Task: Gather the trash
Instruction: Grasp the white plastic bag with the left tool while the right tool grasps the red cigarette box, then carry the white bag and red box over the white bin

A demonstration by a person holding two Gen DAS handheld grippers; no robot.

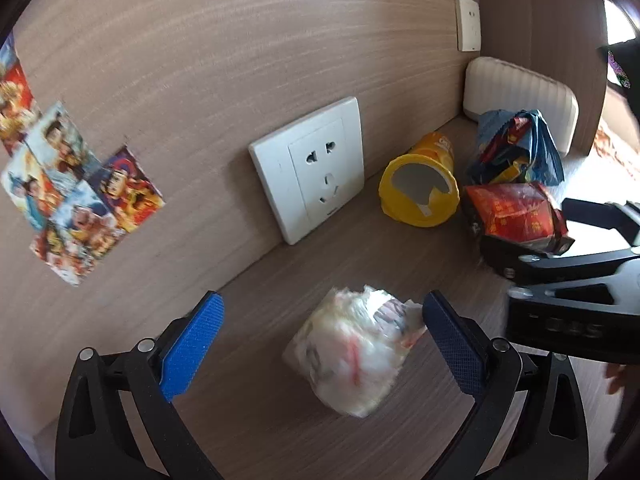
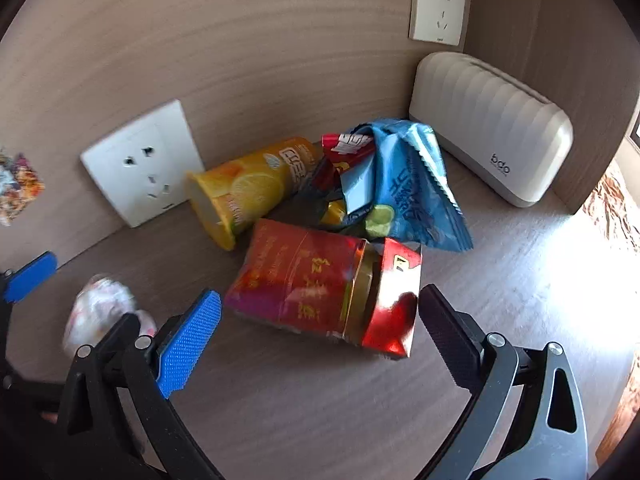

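A crumpled white plastic wrapper point(image 1: 356, 352) lies on the wooden desk, between the wide-open blue fingers of my left gripper point(image 1: 320, 332); it also shows in the right wrist view point(image 2: 100, 312). A red carton point(image 2: 320, 284) with its flap open lies on its side between the open fingers of my right gripper point(image 2: 316, 320); neither finger touches it. Behind it lie a yellow snack can point(image 2: 248, 188) on its side and a heap of blue and red snack bags point(image 2: 396, 184). In the left wrist view the carton point(image 1: 516, 216), the can point(image 1: 420, 184), the bags point(image 1: 516, 148) and the right gripper point(image 1: 568, 280) sit at the right.
A wood-grain wall with a white socket point(image 1: 308, 168) rises behind the desk, with stickers point(image 1: 68, 184) at the left. A second socket point(image 2: 438, 6) sits higher. A white ribbed box point(image 2: 488, 124) stands in the back right corner. The desk edge point(image 2: 628, 360) runs along the right.
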